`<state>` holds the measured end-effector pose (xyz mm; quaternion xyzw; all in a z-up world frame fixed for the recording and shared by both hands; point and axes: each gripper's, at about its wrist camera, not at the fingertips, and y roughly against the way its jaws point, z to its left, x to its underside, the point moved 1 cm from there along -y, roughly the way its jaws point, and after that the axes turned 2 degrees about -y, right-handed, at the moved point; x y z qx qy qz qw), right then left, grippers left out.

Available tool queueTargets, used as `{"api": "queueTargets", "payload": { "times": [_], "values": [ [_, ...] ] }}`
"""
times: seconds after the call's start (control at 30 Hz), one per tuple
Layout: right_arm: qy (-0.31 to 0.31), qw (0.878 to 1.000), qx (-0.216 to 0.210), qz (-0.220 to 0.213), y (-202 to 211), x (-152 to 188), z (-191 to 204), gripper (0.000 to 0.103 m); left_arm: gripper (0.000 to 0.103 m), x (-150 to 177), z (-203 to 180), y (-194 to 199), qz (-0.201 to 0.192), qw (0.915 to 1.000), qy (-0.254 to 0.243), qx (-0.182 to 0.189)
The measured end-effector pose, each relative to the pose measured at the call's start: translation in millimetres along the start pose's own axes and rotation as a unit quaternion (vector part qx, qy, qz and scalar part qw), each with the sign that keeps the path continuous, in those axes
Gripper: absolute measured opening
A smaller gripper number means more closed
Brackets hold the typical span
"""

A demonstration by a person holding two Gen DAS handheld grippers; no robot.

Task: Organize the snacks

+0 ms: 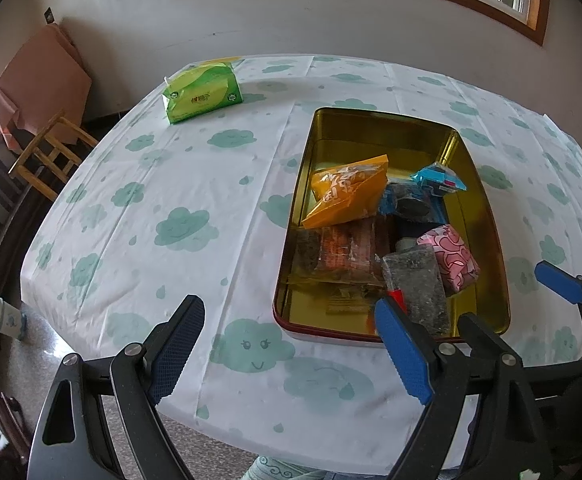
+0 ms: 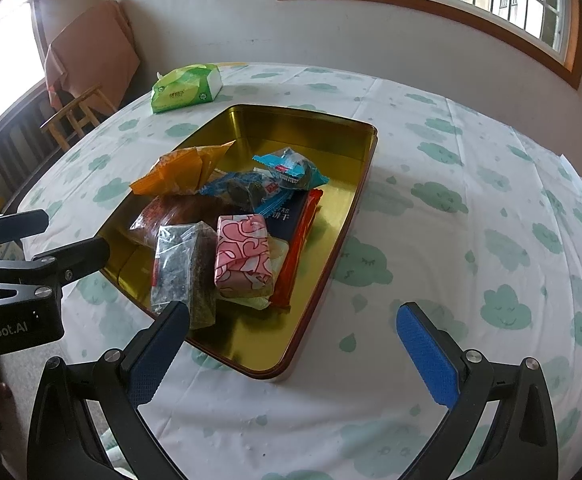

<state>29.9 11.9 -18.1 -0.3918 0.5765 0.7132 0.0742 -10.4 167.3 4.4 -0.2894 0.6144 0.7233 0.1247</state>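
A gold tin tray [image 2: 331, 136] with a red outer rim sits on the cloud-print worktop [image 2: 451, 240], its near corner just ahead of the right gripper [image 2: 291, 356]. Snacks are heaped in the tray's near half: an orange packet [image 2: 179, 172] at 10 o'clock, blue wrappers [image 2: 291, 166] at 12, a pink-patterned pack [image 2: 243, 256] and a clear bag [image 2: 183, 272] nearest. The far half shows bare gold. Both grippers, the left gripper [image 1: 291, 348] included, stand spread wide and hold nothing. A green tissue pack [image 1: 201, 92] lies apart near the far edge. Broad cloth lies open at 3 o'clock.
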Motion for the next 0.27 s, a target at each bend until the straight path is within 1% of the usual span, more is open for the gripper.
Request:
{"api": "queueTargets", "payload": {
  "times": [0.27],
  "values": [
    [0.000,1.000,0.000,0.000,-0.3,0.0,-0.6,0.103,0.085,2.0,0.3,-0.1,0.002,1.0000,-0.001,0.002]
  ]
}}
